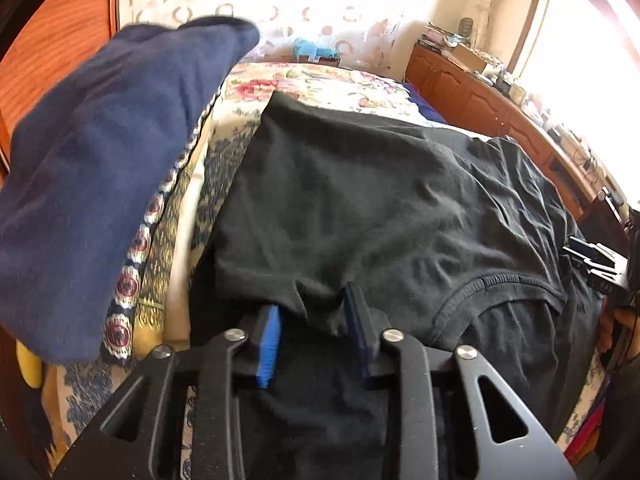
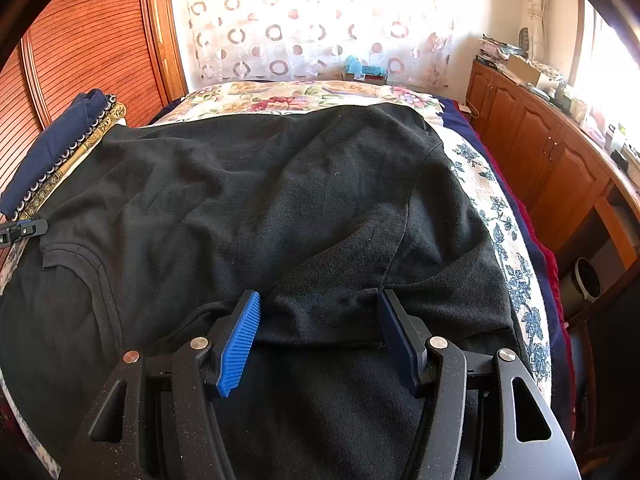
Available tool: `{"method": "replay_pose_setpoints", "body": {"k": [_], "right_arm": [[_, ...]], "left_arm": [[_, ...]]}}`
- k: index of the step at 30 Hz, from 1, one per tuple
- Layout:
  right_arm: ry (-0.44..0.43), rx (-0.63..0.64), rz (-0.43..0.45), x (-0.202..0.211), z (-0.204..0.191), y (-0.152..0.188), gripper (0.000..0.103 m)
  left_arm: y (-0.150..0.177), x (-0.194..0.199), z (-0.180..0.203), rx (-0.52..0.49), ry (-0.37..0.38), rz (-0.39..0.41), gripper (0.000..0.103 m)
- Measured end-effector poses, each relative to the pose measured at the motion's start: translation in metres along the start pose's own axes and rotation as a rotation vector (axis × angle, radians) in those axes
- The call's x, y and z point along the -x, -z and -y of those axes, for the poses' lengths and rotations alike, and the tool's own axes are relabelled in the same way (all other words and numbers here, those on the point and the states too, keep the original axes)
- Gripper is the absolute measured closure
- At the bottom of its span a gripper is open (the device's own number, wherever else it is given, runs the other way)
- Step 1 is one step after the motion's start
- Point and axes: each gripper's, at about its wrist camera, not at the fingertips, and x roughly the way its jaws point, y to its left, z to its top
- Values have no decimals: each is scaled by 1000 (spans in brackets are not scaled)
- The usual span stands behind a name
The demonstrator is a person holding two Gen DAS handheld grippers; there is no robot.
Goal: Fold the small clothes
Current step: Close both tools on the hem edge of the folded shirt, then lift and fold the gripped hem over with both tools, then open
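Across the floral bedspread, from nine to three o'clock, the black T-shirt lies spread flat, laid out for folding, its collar at eight o'clock in the right view. At ten o'clock sits a stack of folded clothes, navy on top, likely parked clear of the work. The right gripper straddles a raised ridge of sleeve, fingers spread wide, not yet pinching. The left gripper, fingers half-open, brackets a fold near the shoulder, seemingly lining up a matching grab.
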Motion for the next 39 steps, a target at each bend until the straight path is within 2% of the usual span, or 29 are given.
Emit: {"method": "replay_pose_setpoints", "body": {"k": [2, 4, 13, 15, 17, 18, 19, 20, 23, 39], "right_arm": [[0, 1, 0, 0, 0, 0, 41], [0, 1, 0, 0, 0, 0, 41], [-1, 1, 1, -2, -1, 0, 41], [10, -1, 4, -1, 0, 0, 48], [27, 22, 11, -1, 1, -2, 68], [30, 42, 14, 0, 0, -2, 71], [21, 57, 15, 0, 0, -2, 80], [19, 60, 15, 1, 1, -3, 92], [0, 51, 35, 8, 5, -5, 101], [-33, 62, 222, 89, 18, -1, 102]], "left_arm": [[-2, 2, 2, -11, -5, 16, 87], [-5, 4, 2, -17, -12, 30, 93], [-10, 20, 9, -55, -9, 110, 99], [-10, 28, 12, -62, -11, 139, 99], [-11, 38, 16, -66, -4, 174, 99], [-11, 43, 18, -68, -2, 186, 99], [-12, 48, 21, -73, 4, 200, 99], [-13, 50, 23, -77, 11, 207, 99], [-16, 54, 27, -96, 19, 216, 99], [-6, 129, 50, -144, 86, 361, 99]]}}
